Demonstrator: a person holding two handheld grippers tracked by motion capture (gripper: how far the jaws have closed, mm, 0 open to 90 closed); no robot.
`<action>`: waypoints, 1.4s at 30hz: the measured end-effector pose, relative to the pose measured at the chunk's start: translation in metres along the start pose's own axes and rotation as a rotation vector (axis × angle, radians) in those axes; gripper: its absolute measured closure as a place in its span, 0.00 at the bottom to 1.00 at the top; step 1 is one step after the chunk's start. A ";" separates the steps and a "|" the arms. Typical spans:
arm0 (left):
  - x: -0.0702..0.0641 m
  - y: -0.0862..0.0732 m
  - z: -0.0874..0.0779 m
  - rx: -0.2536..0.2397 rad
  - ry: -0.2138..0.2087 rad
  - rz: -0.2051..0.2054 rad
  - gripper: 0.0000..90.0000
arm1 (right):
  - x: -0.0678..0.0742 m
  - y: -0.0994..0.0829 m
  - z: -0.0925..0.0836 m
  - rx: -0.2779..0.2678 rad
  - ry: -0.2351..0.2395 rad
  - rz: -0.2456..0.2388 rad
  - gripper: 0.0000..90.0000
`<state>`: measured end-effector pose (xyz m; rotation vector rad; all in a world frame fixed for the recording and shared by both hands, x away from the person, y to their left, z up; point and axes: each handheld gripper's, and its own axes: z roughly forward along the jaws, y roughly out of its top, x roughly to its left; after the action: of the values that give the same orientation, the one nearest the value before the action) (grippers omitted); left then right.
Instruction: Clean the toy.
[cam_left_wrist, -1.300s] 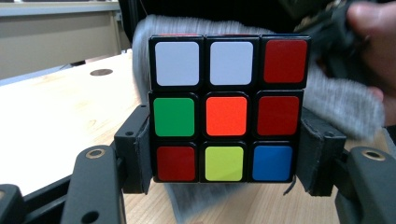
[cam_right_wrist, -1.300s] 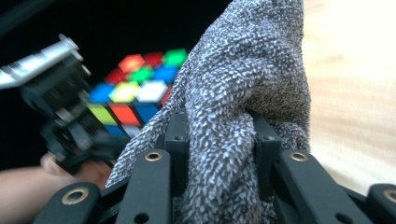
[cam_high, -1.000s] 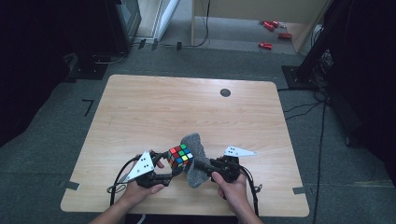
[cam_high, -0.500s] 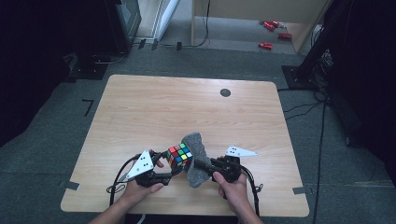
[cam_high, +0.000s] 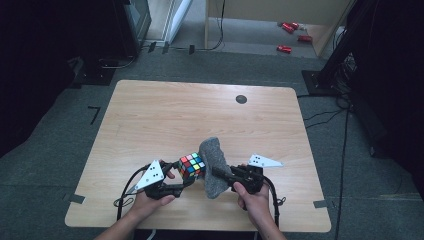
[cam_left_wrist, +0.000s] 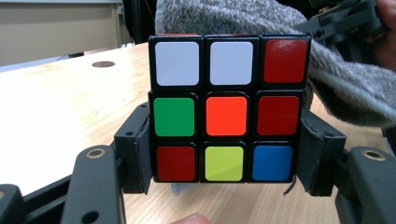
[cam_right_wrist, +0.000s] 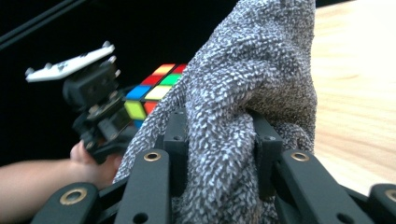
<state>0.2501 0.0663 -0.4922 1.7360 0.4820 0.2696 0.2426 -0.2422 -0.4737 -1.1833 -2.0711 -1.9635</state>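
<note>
From the high view, the left tongs are clamped on a scrambled puzzle cube near the front edge of the desk, a little left of its middle. Just right of the cube, and touching it, a grey fuzzy cloth stands bunched in the clamped right tongs. A small dark disc lies at the far side of the desk, well apart from both.

In the left gripper view, the cube sits squarely between the two jaws, which press on its lower left and right sides. The face toward the camera shows white, white, red on top, green, orange, red in the middle, red, yellow, blue below. The cloth drapes behind and to the right of it.

In the right gripper view, the cloth is squeezed between the jaws and rises above them. Beyond it to the left, the cube shows in the left tongs.
</note>
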 end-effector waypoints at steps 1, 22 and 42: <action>0.000 0.000 0.000 0.001 -0.001 -0.002 0.39 | 0.000 -0.002 0.003 0.016 0.018 -0.005 0.74; 0.005 0.000 -0.003 0.004 0.016 -0.014 0.39 | 0.004 -0.004 0.012 0.099 0.046 -0.067 0.74; 0.008 0.001 -0.007 -0.010 0.026 -0.023 0.39 | 0.011 -0.006 0.014 0.083 0.013 -0.150 0.74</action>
<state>0.2550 0.0757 -0.4901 1.7182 0.5181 0.2778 0.2374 -0.2241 -0.4758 -1.0254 -2.2714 -1.9169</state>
